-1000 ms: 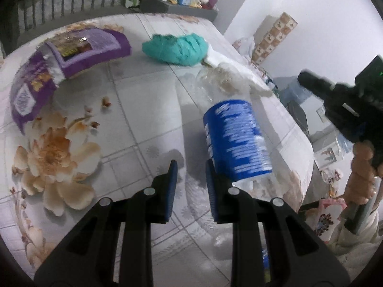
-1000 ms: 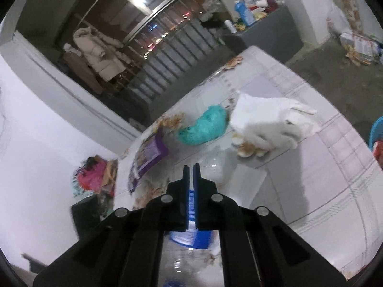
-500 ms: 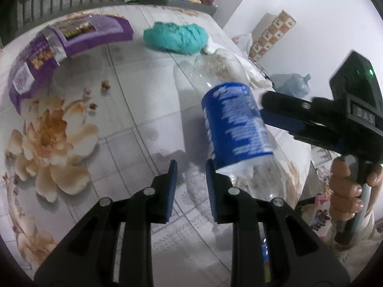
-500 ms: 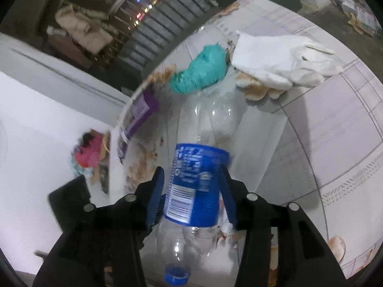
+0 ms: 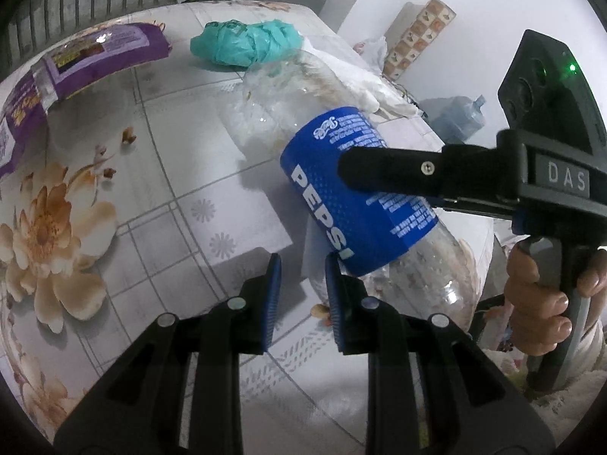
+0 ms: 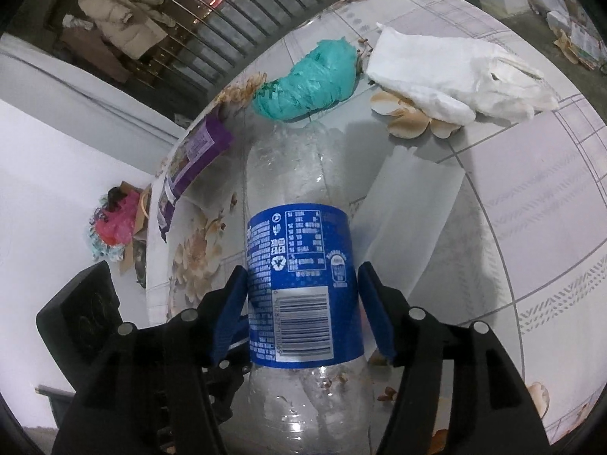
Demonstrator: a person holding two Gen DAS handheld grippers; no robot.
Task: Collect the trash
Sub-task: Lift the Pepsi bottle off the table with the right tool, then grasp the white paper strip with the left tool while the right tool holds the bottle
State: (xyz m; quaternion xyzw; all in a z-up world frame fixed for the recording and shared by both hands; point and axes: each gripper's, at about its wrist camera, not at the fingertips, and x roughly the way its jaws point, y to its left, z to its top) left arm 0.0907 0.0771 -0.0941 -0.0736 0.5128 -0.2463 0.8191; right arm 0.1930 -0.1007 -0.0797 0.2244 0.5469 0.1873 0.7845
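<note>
A clear plastic Pepsi bottle (image 6: 299,265) with a blue label lies on the floral table; it also shows in the left wrist view (image 5: 356,197). My right gripper (image 6: 301,303) has its jaws on both sides of the label, closed on the bottle. In the left wrist view the right gripper (image 5: 383,174) reaches in from the right over the label. My left gripper (image 5: 301,295) is narrowly open and empty, just in front of the bottle. Other trash: a crumpled teal bag (image 5: 246,41), a purple snack wrapper (image 5: 76,57), a white cloth (image 6: 455,76).
Nut shells (image 5: 129,136) lie scattered on the tablecloth. A white paper sheet (image 6: 409,204) lies under the bottle. A railing (image 6: 235,26) stands behind the table. A water jug (image 5: 459,117) stands on the floor beyond the right table edge.
The right gripper opened from shut, moved in over the bottle and closed on its blue label. The left gripper moved a little closer to the bottle, still narrowly open.
</note>
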